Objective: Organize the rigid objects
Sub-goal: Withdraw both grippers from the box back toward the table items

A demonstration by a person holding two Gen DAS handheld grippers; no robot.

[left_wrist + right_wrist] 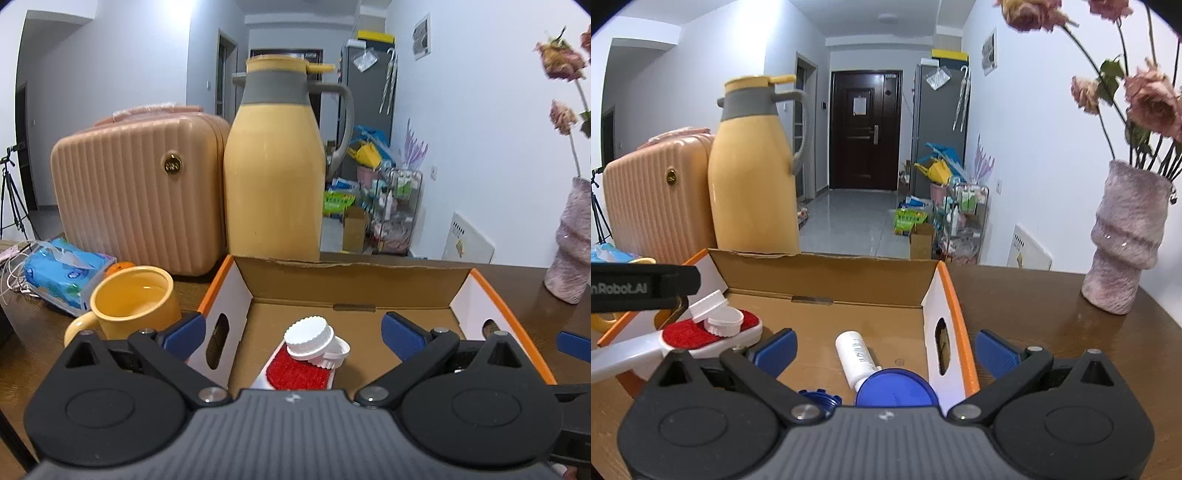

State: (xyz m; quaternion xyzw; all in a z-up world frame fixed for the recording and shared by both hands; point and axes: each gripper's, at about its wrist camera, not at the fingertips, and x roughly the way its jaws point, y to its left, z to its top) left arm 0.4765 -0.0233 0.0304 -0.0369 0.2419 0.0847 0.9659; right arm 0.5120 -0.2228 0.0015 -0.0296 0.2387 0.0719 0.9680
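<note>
Cardboard box [354, 291] already holds the lint brush [299, 371], white cap [312, 338] and small white bottle [855, 352]; both grippers' jaws gape wide, empty. Release looks done. Next, likely the yellow mug [135, 299] beside it on the surface.

Blue lid [895, 387] half behind gripper body

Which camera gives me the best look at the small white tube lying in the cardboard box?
The right wrist view: the white tube lies in plain sight on the box floor, beside a blue lid. The left wrist view does not show the tube at all.
</note>
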